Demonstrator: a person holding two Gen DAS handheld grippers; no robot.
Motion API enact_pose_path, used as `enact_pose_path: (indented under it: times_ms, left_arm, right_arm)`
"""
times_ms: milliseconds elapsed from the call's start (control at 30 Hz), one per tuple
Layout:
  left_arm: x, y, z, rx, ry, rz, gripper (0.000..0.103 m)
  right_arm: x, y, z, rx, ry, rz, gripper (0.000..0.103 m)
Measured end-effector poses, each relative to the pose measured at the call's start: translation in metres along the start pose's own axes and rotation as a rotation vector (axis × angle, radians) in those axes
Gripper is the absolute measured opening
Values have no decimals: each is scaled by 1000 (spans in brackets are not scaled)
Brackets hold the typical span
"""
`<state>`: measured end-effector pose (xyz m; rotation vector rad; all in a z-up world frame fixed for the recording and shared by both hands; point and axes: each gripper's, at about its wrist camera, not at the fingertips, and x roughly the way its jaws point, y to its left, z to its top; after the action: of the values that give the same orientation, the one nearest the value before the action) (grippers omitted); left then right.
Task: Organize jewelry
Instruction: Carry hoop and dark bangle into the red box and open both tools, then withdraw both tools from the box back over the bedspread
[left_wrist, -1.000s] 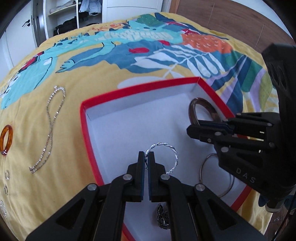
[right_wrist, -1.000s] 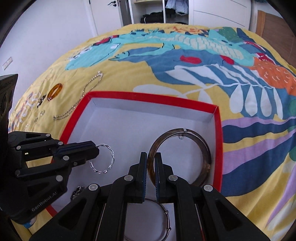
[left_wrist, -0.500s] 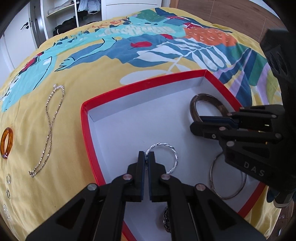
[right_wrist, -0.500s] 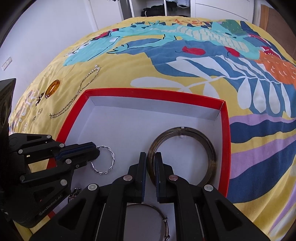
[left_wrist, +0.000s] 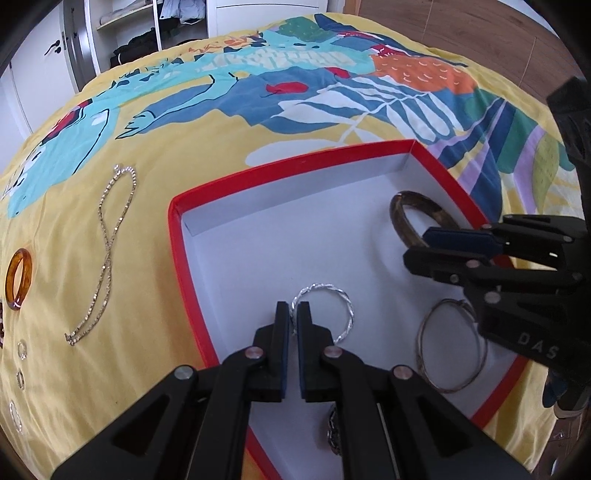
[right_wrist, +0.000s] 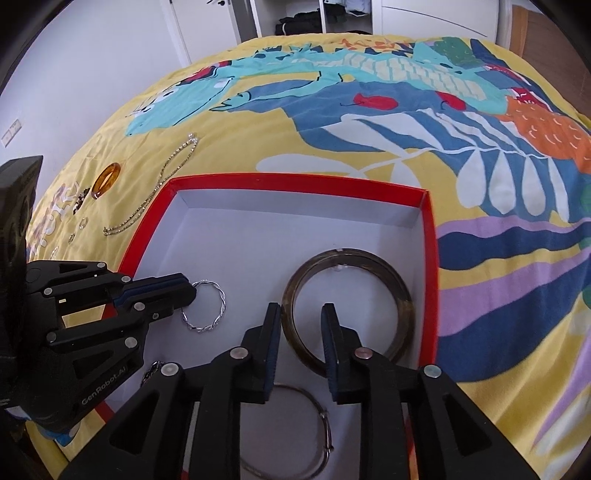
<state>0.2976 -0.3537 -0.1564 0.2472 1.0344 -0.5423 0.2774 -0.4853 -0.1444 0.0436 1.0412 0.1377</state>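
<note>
Left hand-held gripper (left_wrist: 294, 314) pinched shut on the twisted silver bracelet (left_wrist: 325, 312), gripping its 9 o'clock edge; loop lies flat on the floor of the red box (left_wrist: 177, 258), extending toward 1 o'clock from the tips. Right hand-held gripper (right_wrist: 300, 317) open, jaws straddling the near rim of the dark bangle (right_wrist: 345, 308), which lies flat at 12 o'clock. Bangle looks released; left is the one to let go next. Thin silver hoop (right_wrist: 295, 432) at 6 o'clock. Chain necklace (left_wrist: 107, 254) and amber ring (left_wrist: 18, 278) on the bed, nearer the left hand-held gripper.
</note>
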Motion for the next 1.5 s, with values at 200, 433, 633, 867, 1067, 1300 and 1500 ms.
enact_pose_path:
  times_ms: [200, 433, 633, 867, 1067, 1300, 1500]
  left_arm:
    - [-27, 1, -3, 3, -31, -2, 7]
    - [-77, 9, -12, -9, -97, -13, 7]
    - [-124, 25, -31, -40, -135, -4, 7]
    - [-182, 43, -62, -62, -199, 70, 36]
    - [-230, 56, -89, -74, -260, 116, 37]
    - [-288, 75, -123, -109, -353, 160, 37]
    - [-317, 95, -151, -137, -392, 190, 37]
  right_arm:
    - [-34, -5, -5, 46, -47, -17, 30]
    - [-81, -5, -30, 123, -100, -39, 41]
    - [-119, 2, -61, 205, -139, -54, 44]
    - [-161, 22, -84, 264, -194, -56, 47]
    - [-192, 55, -96, 266, -247, -29, 51]
    - [-224, 106, -108, 229, -314, 20, 52]
    - [-241, 141, -118, 210, -336, 37, 52]
